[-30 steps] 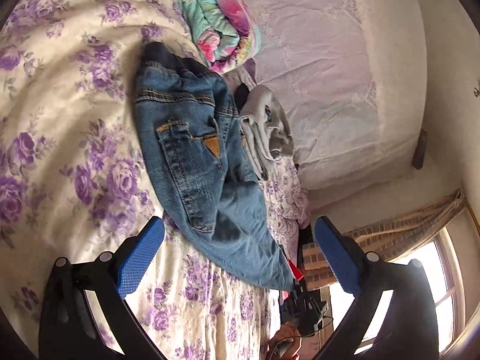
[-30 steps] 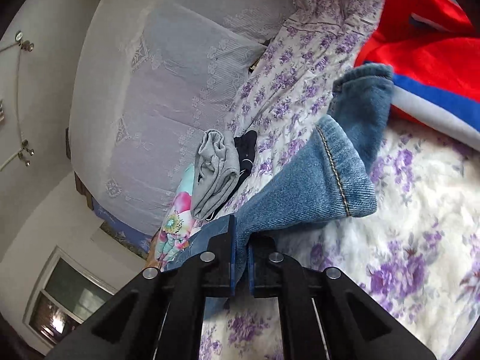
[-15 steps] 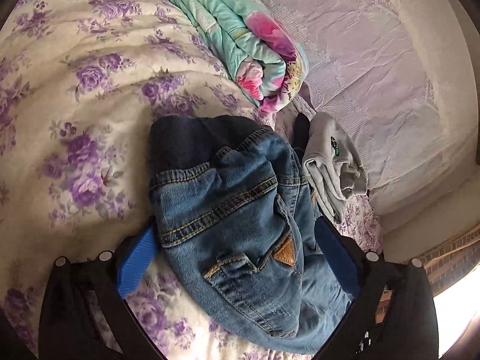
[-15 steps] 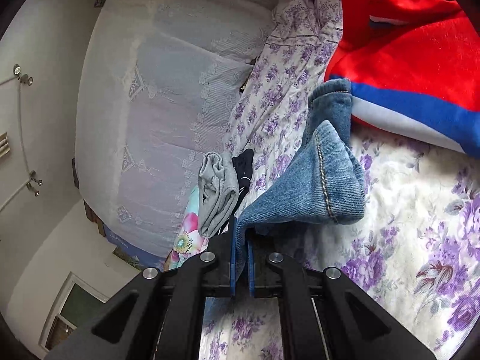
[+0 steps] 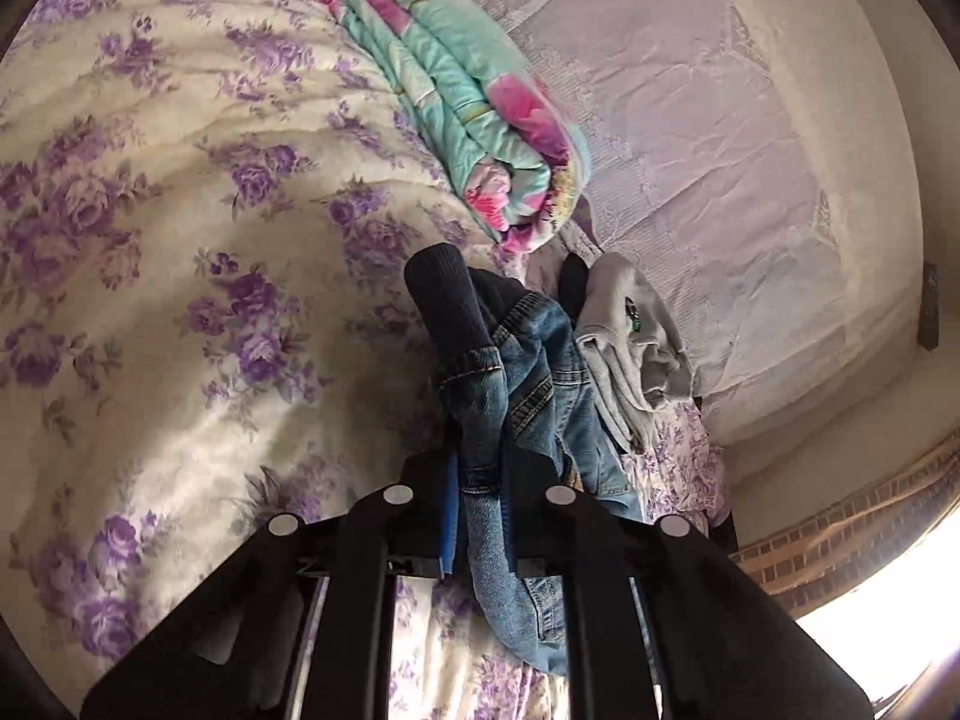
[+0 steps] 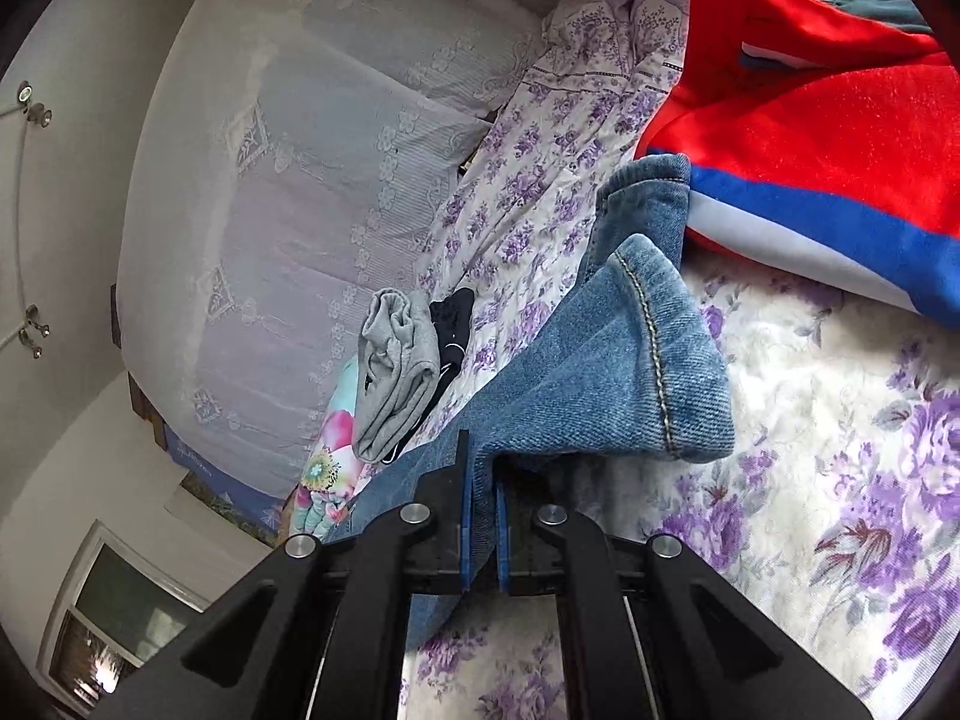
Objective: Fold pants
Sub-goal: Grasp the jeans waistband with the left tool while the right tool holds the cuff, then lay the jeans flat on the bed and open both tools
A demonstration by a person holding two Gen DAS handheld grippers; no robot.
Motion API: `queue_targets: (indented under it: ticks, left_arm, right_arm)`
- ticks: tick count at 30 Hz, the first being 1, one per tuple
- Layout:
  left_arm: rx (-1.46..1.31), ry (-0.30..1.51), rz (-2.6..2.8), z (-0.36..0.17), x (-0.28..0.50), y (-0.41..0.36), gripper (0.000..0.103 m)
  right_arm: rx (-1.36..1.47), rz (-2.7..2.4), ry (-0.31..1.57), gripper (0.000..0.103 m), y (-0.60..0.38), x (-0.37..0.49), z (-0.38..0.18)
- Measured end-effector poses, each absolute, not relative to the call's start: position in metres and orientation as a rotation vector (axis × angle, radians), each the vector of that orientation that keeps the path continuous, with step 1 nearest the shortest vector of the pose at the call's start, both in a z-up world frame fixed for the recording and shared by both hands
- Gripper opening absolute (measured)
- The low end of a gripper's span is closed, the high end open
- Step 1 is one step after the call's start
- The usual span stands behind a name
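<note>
Small blue jeans (image 5: 528,372) with a dark ribbed waistband lie on a purple-flowered bedspread (image 5: 150,240). In the left wrist view my left gripper (image 5: 480,480) is shut on the waist end, denim bunched between its blue pads. In the right wrist view my right gripper (image 6: 480,480) is shut on a fold of the jeans (image 6: 630,360) near the leg ends. One hemmed cuff (image 6: 660,354) sticks up past the fingers, the other cuff (image 6: 654,192) lies beyond it by the red cloth.
A folded turquoise and pink floral blanket (image 5: 474,102) lies behind the waistband. Folded grey clothes (image 5: 630,348) and a black item (image 6: 453,315) sit beside the jeans. A red, white and blue garment (image 6: 828,168) lies at the right. A lace-covered headboard (image 6: 288,210) stands behind.
My left gripper moved in over the waist end of the jeans and closed on it, gathering the denim. The right gripper kept its grip on the leg end and barely moved.
</note>
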State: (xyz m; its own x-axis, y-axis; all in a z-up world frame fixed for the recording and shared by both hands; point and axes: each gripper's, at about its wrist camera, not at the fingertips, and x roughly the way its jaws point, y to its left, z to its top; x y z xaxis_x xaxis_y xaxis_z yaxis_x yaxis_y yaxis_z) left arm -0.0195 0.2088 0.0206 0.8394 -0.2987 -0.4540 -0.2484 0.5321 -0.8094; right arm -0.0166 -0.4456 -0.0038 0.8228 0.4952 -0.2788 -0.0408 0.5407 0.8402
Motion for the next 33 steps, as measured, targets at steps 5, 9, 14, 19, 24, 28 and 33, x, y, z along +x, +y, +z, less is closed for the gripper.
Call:
queue_targets:
  ticks: [5, 9, 14, 19, 24, 28, 33]
  left_arm:
    - [-1.078, 0.684, 0.019, -0.007, -0.007, 0.214, 0.014]
    - [-1.138, 0.711, -0.011, -0.024, 0.005, 0.221, 0.015]
    - [-1.079, 0.721, 0.006, -0.015, 0.009, 0.217, 0.010]
    - [-1.119, 0.632, -0.100, 0.031, -0.032, 0.224, 0.009]
    - [-0.990, 0.608, -0.125, 0.071, -0.103, 0.219, 0.009]
    - [-0.991, 0.701, -0.092, 0.028, -0.144, 0.220, 0.010]
    - [-1.042, 0.703, -0.095, -0.011, -0.179, 0.226, 0.013]
  right_arm:
    - [0.977, 0.335, 0.547, 0.007, -0.449, -0.013, -0.009]
    - [0.975, 0.326, 0.566, 0.007, -0.448, -0.010, -0.012]
    - [0.962, 0.319, 0.576, 0.007, -0.446, -0.008, -0.011]
    - [0.933, 0.397, 0.537, 0.007, -0.451, -0.037, 0.018]
    - [0.826, 0.451, 0.588, 0.007, -0.456, -0.093, 0.040]
    - [0.766, 0.383, 0.708, 0.007, -0.465, -0.121, 0.010]
    - [0.773, 0.335, 0.823, 0.011, -0.473, -0.129, -0.017]
